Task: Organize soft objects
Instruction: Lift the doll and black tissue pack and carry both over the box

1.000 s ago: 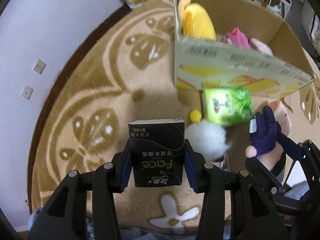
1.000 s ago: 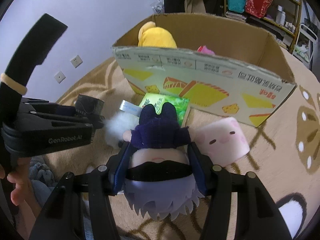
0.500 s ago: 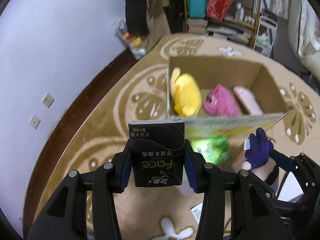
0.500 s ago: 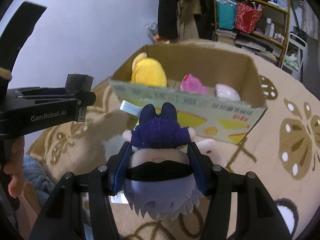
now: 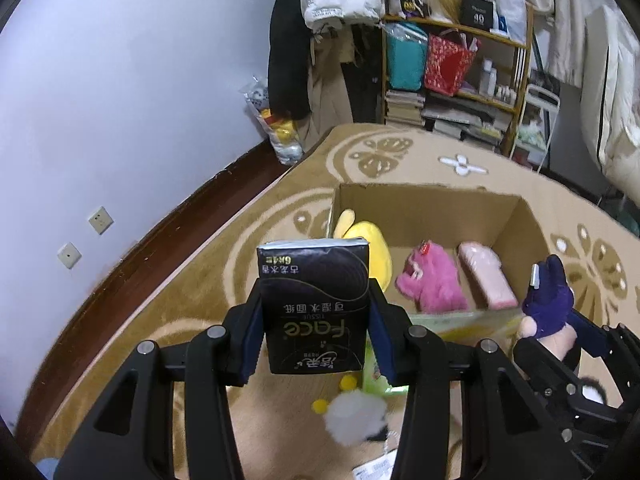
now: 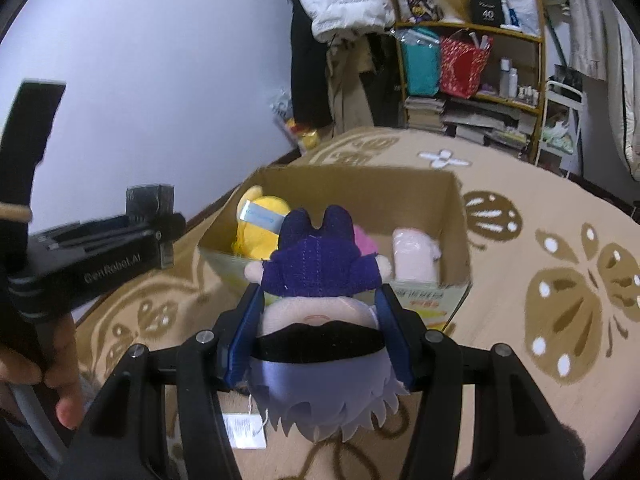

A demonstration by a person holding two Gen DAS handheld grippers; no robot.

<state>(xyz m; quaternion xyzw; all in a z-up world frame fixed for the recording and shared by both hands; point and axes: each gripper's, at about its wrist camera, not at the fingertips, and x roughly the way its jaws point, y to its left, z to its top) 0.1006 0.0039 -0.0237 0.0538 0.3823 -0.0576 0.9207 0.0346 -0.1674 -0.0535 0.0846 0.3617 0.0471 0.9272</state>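
With our left claw (image 5: pixel 316 334) clamped on the black plastic-wrapped tissue pack (image 5: pixel 314 304) and our right claw (image 6: pixel 320 336) clamped on the purple-robed plush doll (image 6: pixel 320 300), both held above the near wall of the open brown cardboard box (image 5: pixel 432 208), we should clear that wall before releasing beside the plush toys inside.

Both grippers are rising above the rug (image 5: pixel 248 240), the left gripper (image 5: pixel 316 320) carrying the tissue pack (image 5: pixel 314 304) and the right gripper (image 6: pixel 320 320) the doll (image 6: pixel 320 312), so the box (image 5: pixel 424 208) interior is now showing over its near edge.
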